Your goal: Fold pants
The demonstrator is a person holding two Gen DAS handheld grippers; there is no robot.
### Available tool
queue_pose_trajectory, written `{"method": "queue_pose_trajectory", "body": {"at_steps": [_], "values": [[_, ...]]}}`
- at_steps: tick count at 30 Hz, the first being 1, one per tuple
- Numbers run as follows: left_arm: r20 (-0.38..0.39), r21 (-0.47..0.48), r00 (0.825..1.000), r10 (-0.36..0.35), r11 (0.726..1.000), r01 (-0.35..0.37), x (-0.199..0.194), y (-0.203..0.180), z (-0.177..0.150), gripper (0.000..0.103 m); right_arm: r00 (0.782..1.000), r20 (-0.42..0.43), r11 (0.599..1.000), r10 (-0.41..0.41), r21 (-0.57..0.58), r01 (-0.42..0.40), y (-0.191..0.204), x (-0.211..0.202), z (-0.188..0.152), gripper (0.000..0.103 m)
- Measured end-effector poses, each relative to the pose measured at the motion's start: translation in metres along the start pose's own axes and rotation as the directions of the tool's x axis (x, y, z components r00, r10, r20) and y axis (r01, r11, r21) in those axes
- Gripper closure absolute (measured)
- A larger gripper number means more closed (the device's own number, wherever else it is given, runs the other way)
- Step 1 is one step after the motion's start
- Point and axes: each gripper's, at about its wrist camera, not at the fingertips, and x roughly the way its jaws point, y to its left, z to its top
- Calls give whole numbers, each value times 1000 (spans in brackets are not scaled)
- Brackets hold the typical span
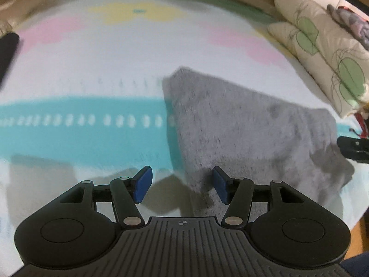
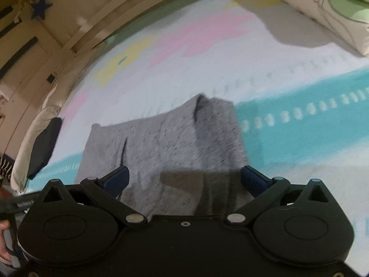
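Left wrist view: left tongs (image 1: pixel 182 184) spread, nothing between the blue pads (image 1: pixel 144 183); the near corner of the grey pants (image 1: pixel 249 127) sits just ahead of the right-hand pad, not touching as far as I can tell. Pants lie on the bed sheet (image 1: pixel 103 69), already folded into a compact block, right of centre, over the teal stripe (image 1: pixel 80 124). Folded floral quilt (image 1: pixel 322 53) sits well apart at far right; the other tool's black tip pokes in at the right edge. Frame is motion-blurred. Right wrist view: right tongs (image 2: pixel 184 180) spread wide, empty, hovering over the pants' (image 2: pixel 161 143) near edge; cloth runs under both pads but no pinch visible. One crease and a raised fold show at the far corner. Risks, my read: closing from this height grabs only the top layer, so a lift peels the fold open instead of carrying the stack. Fuzzy fabric could snag a pad and drag the block askew. Left tongs sit off the corner, so an uneven two-point lift would skew the next fold.
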Motion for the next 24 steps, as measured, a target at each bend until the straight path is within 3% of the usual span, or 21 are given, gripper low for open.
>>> {"method": "queue_pose_trajectory", "body": {"at_steps": [4,12,17,24], "values": [[-13,15,999,-39,999,39,9,-5,-2,42,998,-38,999,-45,2,45,-9,14,-1,0],[4,-12,997,-81,997,81,21,-6,6,28,998,-26,998,58,24,-57,-15,26,-2,0],[7,-42,990,-140,989,141,32,-4,13,13,995,-14,995,95,10,-95,-15,30,-1,0],[-12,26,975,-221,975,221,48,-25,24,4,983,4,982,183,36,-183,-20,38,3,0]]}}
